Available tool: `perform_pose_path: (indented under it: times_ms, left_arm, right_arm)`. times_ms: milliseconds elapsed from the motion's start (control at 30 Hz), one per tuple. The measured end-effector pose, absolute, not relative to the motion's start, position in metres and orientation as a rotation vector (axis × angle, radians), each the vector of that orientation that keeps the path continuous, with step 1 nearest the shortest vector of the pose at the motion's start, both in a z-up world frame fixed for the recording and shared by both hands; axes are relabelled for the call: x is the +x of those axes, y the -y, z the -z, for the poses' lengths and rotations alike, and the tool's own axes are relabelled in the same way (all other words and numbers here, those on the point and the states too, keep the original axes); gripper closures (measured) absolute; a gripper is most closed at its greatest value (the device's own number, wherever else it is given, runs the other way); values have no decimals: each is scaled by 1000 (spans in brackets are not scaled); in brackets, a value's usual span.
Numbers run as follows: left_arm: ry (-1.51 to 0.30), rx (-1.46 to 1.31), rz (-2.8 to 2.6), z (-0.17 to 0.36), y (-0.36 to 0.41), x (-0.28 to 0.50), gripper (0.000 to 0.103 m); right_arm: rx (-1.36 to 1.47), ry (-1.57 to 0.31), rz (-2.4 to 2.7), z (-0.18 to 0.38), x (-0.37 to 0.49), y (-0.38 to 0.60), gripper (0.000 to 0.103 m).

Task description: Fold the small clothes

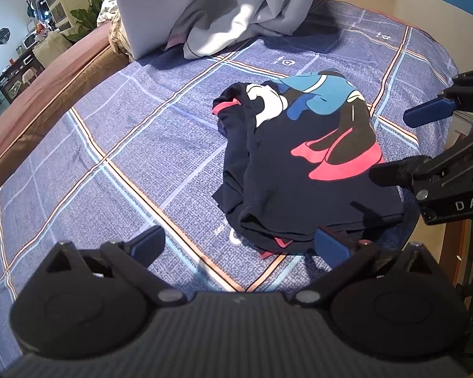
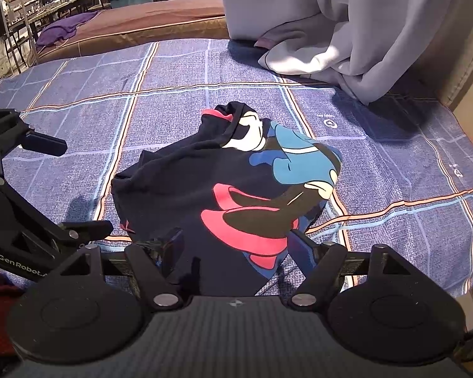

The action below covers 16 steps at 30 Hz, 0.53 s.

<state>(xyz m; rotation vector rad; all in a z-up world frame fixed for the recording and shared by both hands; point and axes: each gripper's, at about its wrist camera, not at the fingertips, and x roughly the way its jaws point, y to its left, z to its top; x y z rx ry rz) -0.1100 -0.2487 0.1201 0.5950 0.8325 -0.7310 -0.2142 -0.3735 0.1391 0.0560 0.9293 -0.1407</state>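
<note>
Left hand-held gripper (image 1: 241, 245) jaws spread wide, nothing between them, low and level. Right hand-held gripper (image 2: 238, 247) jaws also apart, gripping nothing; it sits just right of the left one, angled inward.

shirt (image 1: 302, 163) on bed (image 1: 116, 145), before curtain (image 1: 224, 9)

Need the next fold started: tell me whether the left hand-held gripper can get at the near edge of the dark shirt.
Probably yes: the left hand-held gripper is open, the shirt edge lies beside its right finger, nothing between.
</note>
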Motion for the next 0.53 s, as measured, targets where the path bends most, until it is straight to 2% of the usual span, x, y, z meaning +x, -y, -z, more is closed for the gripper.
perform_pose_path:
  times_ms: [533]
  left_arm:
    - [-806, 599, 716, -122, 247, -111, 0]
  right_arm:
    - [37, -940, 156, -136, -210, 374, 0]
